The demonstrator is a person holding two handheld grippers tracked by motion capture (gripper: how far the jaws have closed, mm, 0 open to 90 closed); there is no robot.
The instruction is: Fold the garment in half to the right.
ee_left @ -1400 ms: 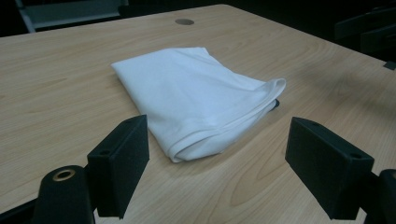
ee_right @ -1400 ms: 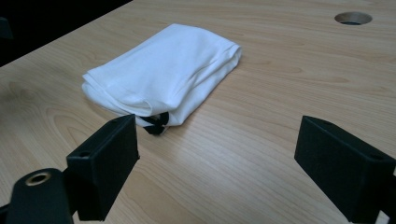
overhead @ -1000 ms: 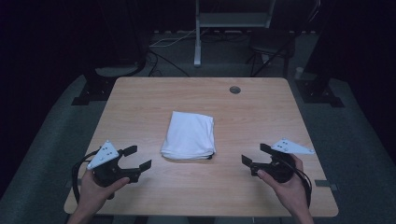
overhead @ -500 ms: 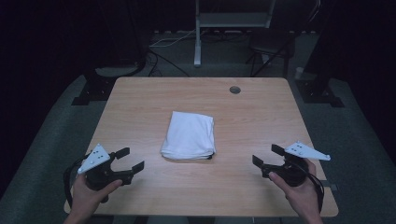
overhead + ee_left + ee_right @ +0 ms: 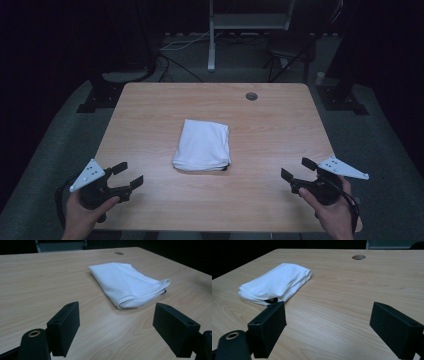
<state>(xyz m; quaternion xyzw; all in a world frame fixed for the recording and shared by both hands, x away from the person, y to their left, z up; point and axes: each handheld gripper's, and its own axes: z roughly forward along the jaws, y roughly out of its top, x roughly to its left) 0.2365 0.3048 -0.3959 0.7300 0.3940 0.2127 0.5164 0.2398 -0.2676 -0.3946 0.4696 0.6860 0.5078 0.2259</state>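
High view is showing you holding the left gripper (image 5: pixel 129 174) over the near left corner of the desk (image 5: pixel 150 110), its jaws standing apart and grasping nothing, its grey three-cornered plate tilting toward the left edge. Your left hand (image 5: pixel 85 215) is wrapping the handle just off the near edge.

At the middle of the desk, the folded white cloth (image 5: pixel 203 145) is lying flat, its long sides running from the near edge toward the far edge, and it is sitting well apart from both grippers. A small dark bit is peeking out from under its near right corner. Beyond it, near the far edge, a round cable hole (image 5: pixel 251 96) is sitting in the desk top.

Over the near right corner you are holding the right gripper (image 5: pixel 295 169), also released, jaws spread with bare wood between them, while your right hand (image 5: pixel 332 215) is gripping it from the near edge.

Left gripper view is showing the cloth (image 5: pixel 127 283) lying ahead between the spread jaws. Right gripper view is placing it (image 5: pixel 275 282) ahead and above the left jaw, untouched.
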